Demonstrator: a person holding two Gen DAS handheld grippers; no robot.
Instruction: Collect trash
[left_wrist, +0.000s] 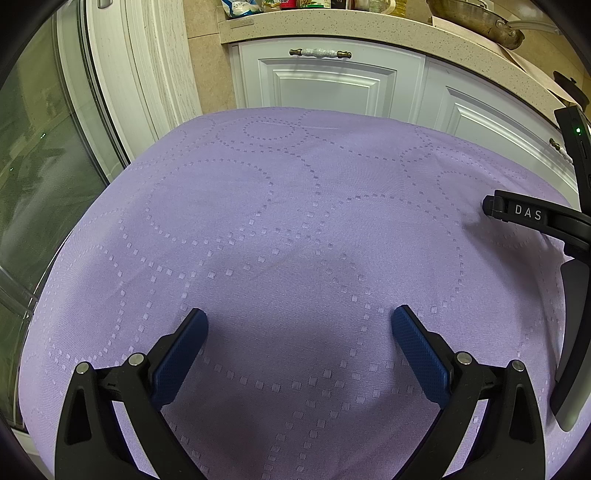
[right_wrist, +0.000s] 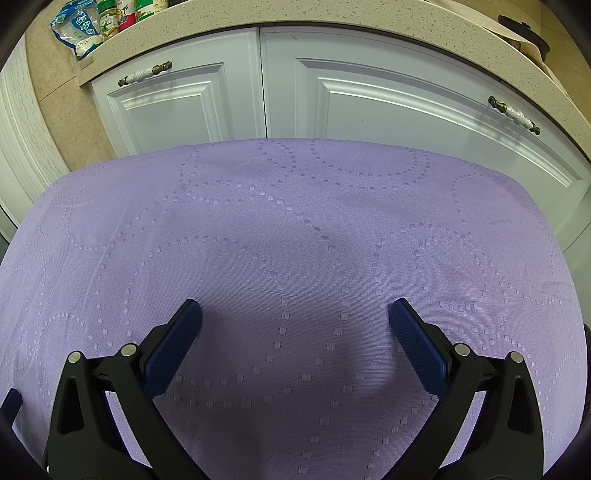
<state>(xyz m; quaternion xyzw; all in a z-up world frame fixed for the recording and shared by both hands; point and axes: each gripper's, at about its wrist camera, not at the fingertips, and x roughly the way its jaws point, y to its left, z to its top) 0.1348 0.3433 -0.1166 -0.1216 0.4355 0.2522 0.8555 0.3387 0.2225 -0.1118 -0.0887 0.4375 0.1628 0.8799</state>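
Trash: none visible in either wrist view; location not determinable from these 2 pictures (possibly beyond the lens edges). Purple tablecloth (left_wrist: 295, 221), woven with dotted rings, spread bare over the worktop in both views.

Left claw (left_wrist: 299, 317): released, blue pads (left_wrist: 181, 354) well apart, nothing between them, hovering above the cloth. Right claw (right_wrist: 295, 310): likewise released and empty, poised over the same cloth. Black body of the right-hand device, lettered "DAS" (left_wrist: 528, 212), intruding at the right margin of the left view, beside the cloth's right side.

Behind the worktop: white cabinet doors (right_wrist: 369, 96) with bronze-ended handles (left_wrist: 320, 54); above them a speckled stone counter (right_wrist: 332, 18) bearing a blue-and-white packet (right_wrist: 75, 31), spice jars (right_wrist: 107, 18) and, at the far right of the left view, a metal pan (left_wrist: 480, 22). Glass door (left_wrist: 44, 147) along the left.

Judged stage: search, no grasp begun.

Risks from here:
1. Descent onto bare cloth, causing pads to snag and drag the fabric.
2. Collision of the 2 devices, given how near they stand.
3. Mistaking counter goods (packet, jars) for trash, absent any clear target.
4. Distortion at the fisheye margins hiding small litter.
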